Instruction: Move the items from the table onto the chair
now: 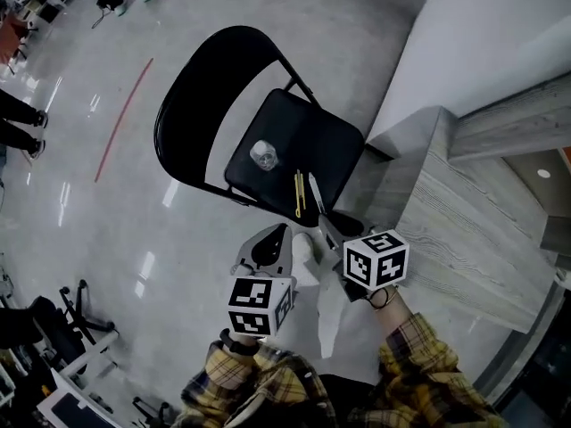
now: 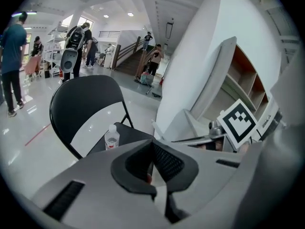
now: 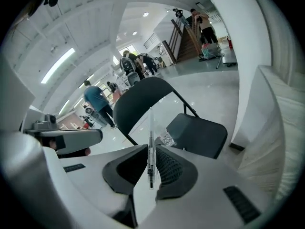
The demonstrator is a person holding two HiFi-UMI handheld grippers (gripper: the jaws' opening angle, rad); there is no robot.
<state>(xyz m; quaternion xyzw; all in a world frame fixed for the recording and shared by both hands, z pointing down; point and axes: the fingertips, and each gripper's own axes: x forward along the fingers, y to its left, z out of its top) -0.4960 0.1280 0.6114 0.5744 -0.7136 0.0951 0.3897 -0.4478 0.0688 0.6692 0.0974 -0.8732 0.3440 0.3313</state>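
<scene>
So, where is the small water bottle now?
In the head view the bottle stands on the chair seat, left part, a yellow pen lying to its right.

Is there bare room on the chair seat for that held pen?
Yes: the seat is bare between the bottle and its far edge. The near edge is crowded by the yellow pen and a pale pen.

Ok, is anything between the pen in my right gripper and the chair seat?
Nothing visible. The right gripper clamps the pen, with only open air between it and the chair seat. A bottle and a yellow pen already sit on the seat, with bare seat beside them.
</scene>
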